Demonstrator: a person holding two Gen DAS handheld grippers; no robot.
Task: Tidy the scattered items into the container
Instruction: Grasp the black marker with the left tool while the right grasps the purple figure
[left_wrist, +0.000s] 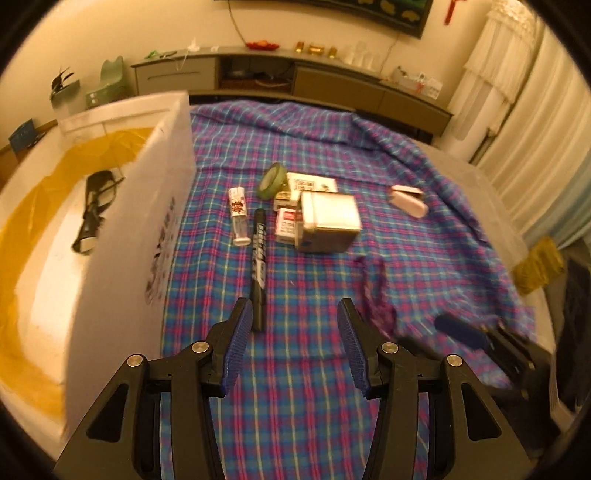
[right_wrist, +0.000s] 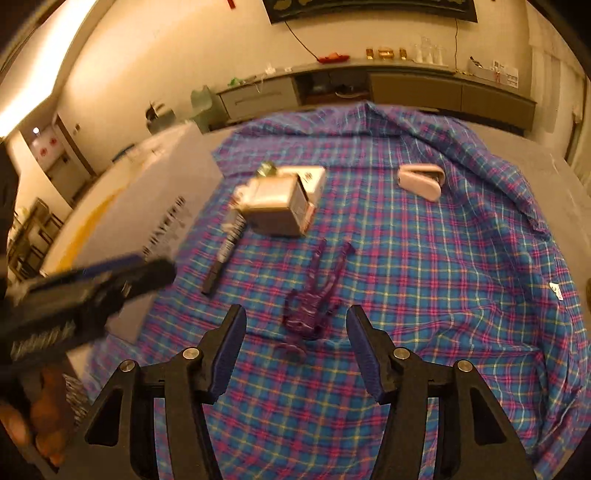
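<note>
On the plaid-covered worktop (right_wrist: 424, 295), purple glasses (right_wrist: 314, 302) lie just ahead between the spread right gripper (right_wrist: 295, 321), arms pointing away; left gripper (left_wrist: 295, 317) spread, empty.

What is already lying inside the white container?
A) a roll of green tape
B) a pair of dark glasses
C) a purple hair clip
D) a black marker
B: the dark glasses lie inside the white container, while the other three are still on the plaid cloth.

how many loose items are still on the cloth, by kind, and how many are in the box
marker: 1
small bottle: 1
tape roll: 1
boxes and packets, around the cube box: about 4, overlapping
purple glasses: 1
white case: 1
Cloth total: about 9
In container: 1, black glasses
</note>
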